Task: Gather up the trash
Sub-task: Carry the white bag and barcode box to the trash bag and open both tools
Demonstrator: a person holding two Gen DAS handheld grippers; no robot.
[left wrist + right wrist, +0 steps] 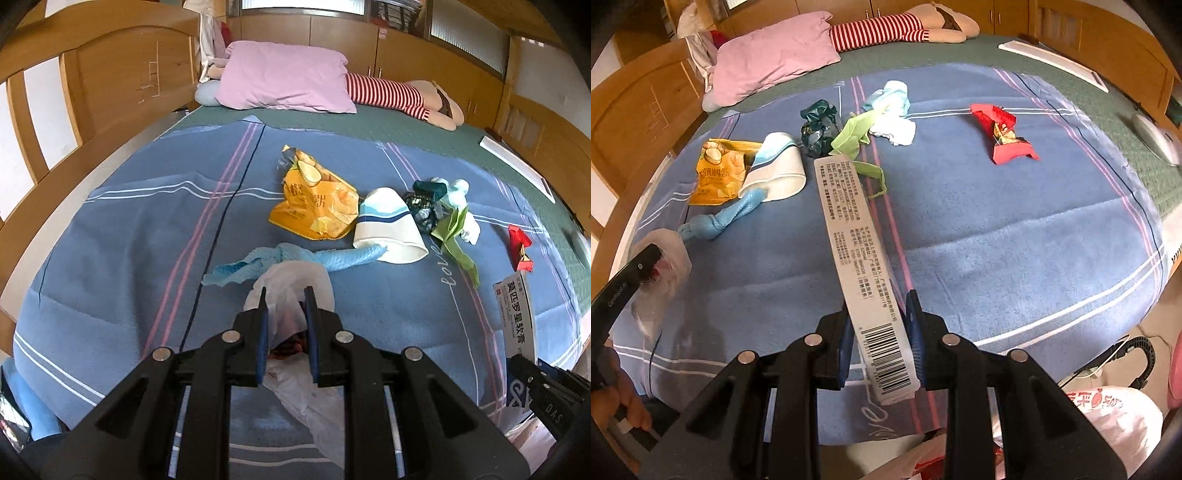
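Bedroom, wooden bed frame, blue striped blanket (110,229) littered with trash. Left gripper (286,295) pinches a thin white plastic bag (295,280), jaws nearly together. Right gripper (877,301) clamps a long white carton (857,240) near its barcode end, jaws narrow on it. On the blanket: yellow chip bag (314,199) beside a paper cup (388,225) lying on its side, twisted blue tissue (295,258) touching the cup. Only the right view shows the red wrapper (1003,134) whole, well apart; the left view catches just part of it at its edge. Pink pillow (284,77) at the head.
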